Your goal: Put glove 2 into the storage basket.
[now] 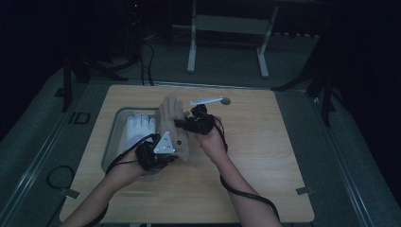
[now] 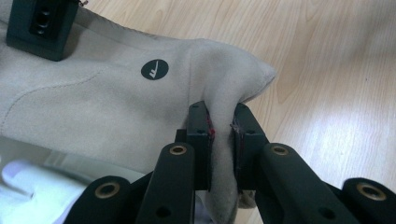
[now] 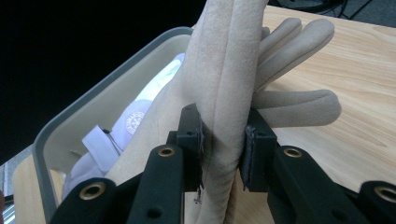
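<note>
Left gripper (image 2: 221, 128) is clamping a fold at the cuff corner of the beige glove (image 2: 107, 107). Right gripper (image 3: 223, 135) is pinching the same glove's edge near its fingers. Glove is hanging between both grippers, partly over the grey bin (image 1: 113, 130) holding a white glove (image 1: 139, 125), on the wooden bench (image 1: 265, 156).

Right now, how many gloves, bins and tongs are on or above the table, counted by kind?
Beige gloves: 1, held by both tongs
White gloves: 1, in the bin
Grey bins: 1
Tongs: 2, left and right
Total: 5
</note>
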### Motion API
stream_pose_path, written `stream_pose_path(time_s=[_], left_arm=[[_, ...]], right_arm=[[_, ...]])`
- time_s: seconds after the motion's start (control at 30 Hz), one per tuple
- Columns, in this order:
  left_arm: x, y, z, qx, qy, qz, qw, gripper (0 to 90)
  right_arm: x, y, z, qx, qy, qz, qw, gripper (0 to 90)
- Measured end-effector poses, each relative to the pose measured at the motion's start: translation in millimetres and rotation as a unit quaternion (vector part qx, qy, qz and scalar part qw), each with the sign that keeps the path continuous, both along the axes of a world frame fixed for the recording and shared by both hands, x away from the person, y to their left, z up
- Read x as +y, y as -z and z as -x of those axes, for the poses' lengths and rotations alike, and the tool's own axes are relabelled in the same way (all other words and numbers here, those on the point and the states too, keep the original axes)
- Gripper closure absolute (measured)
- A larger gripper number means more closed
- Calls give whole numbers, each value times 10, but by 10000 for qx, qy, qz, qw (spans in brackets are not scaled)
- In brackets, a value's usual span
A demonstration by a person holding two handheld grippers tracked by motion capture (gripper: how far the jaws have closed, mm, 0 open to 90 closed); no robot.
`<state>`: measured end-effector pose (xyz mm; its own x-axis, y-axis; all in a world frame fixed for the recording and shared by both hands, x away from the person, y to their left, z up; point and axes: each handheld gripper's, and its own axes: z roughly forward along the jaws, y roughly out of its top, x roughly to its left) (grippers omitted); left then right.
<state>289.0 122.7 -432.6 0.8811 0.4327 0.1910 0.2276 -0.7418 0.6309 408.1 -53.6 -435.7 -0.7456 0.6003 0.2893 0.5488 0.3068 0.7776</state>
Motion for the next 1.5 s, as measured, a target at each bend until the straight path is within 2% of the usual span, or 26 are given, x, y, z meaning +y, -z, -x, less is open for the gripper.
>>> stream_pose_path(time_s=[0.23,0.47,0.6,0.87,0.97,1.07,1.13,1.3,1.33,1.5], left_arm=[[219,-10,46,23,-145,15,9999,807],[449,24,103,75,-317,-1,9995,807],[596,24,151,55,-460,6,9989,806],[852,32,245,88,-691,-42,9976,806],[978,16,297,73,-816,18,9966,806],[1039,47,297,143,-885,49,9960,806],[1036,91,274,212,-871,7,9960,806],[995,178,228,283,-835,-9,9961,806],[974,218,203,296,-846,-13,9960,805],[947,287,139,353,-885,9,9954,804]], right_arm=[[221,-7,-4,3,-131,-5,9999,727],[533,22,3,24,-338,38,9994,727],[677,49,-7,89,-415,-50,9991,728],[1022,85,7,154,-640,-57,9978,727],[1139,81,8,191,-740,-81,9970,726],[1258,77,24,144,-809,-52,9966,727],[1290,107,29,101,-815,12,9966,727],[1261,238,-14,248,-738,119,9969,727],[1232,306,-46,324,-702,178,9968,726],[1186,425,-106,351,-593,352,9970,721]])
